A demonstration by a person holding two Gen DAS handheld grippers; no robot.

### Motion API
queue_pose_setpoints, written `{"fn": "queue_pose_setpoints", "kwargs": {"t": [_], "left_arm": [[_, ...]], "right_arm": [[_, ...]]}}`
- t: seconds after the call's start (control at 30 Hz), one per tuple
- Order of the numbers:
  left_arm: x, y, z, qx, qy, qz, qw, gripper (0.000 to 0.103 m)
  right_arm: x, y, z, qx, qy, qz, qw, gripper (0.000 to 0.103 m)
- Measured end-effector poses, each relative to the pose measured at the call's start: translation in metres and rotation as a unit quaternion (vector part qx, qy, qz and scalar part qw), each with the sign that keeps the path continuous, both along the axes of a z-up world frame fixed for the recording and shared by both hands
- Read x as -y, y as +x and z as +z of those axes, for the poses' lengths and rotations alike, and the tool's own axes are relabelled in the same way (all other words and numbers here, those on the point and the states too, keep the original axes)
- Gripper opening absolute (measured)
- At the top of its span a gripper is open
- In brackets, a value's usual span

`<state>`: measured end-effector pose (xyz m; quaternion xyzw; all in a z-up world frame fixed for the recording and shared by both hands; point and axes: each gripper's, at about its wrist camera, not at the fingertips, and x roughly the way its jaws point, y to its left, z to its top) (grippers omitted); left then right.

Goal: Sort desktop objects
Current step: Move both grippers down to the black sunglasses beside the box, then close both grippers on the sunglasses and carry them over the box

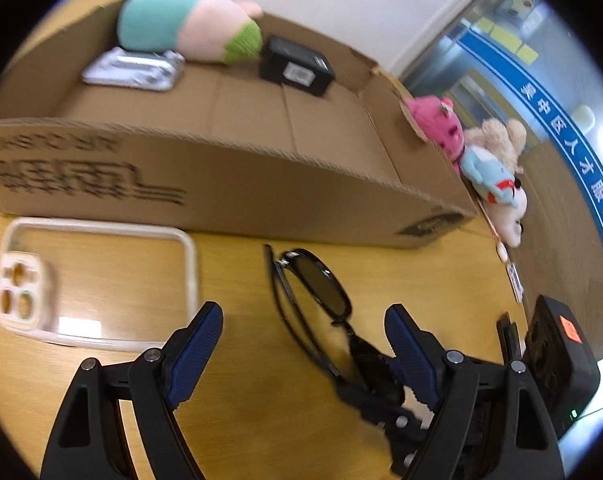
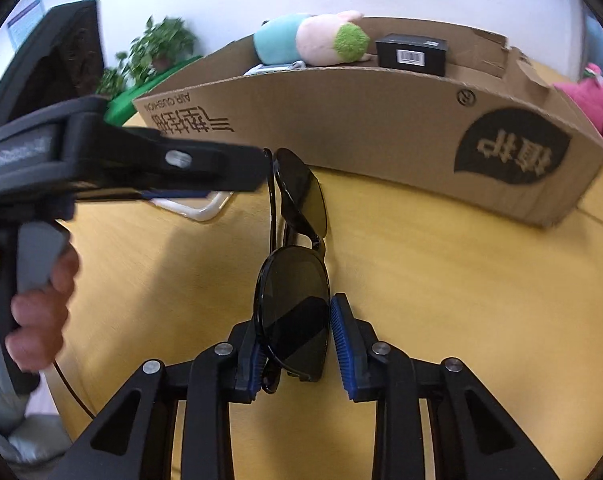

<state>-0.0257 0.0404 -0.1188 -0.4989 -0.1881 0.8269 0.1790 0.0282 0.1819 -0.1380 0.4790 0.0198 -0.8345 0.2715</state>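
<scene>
Black sunglasses [image 2: 297,264] are held edge-up over the wooden table [image 2: 441,280], in front of a low cardboard box [image 2: 381,136]. My right gripper [image 2: 297,340] is shut on the near lens. In the left wrist view the sunglasses [image 1: 317,284] lie between my left gripper's [image 1: 305,332] open fingers, with the right gripper gripping their near end. The box [image 1: 221,184] holds a plush pig [image 1: 189,24], a silver tin [image 1: 133,68] and a small black box [image 1: 295,66]. A clear phone case [image 1: 93,284] lies left of the left gripper.
Pink and beige plush toys [image 1: 481,152] lie by the box's right end. A black device [image 1: 561,360] sits at the table's right edge. A potted plant [image 2: 157,48] stands behind the table. The left gripper [image 2: 121,160] and the hand holding it fill the left of the right wrist view.
</scene>
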Motion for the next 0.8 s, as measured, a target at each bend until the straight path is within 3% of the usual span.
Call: {"fn": "queue_pose_setpoints", "kwargs": {"t": [0.3,0.33,0.43,0.67,0.8], "left_arm": [[-0.027,-0.010,-0.014,0.027,-0.014,-0.026,0.9992,0.075],[-0.027,-0.010,-0.013,0.026,-0.016,-0.021,0.9993,0.071],[-0.026,-0.012,-0.016,0.037,-0.013,-0.016,0.9991,0.042],[-0.033,-0.009,-0.007,0.027,-0.038,-0.023,0.9987,0.041],[-0.036,-0.008,0.014,0.005,-0.045,-0.025,0.9987,0.041]], "right_arm": [[0.006,0.013,0.001,-0.008,-0.003,-0.018,1.000,0.029],[0.007,0.014,0.001,-0.011,0.001,-0.016,1.000,0.029],[0.010,0.015,0.001,-0.011,-0.003,-0.011,1.000,0.027],[0.012,0.020,0.004,-0.015,-0.018,-0.009,1.000,0.026],[0.010,0.025,0.021,-0.041,-0.024,-0.015,0.999,0.026]]}}
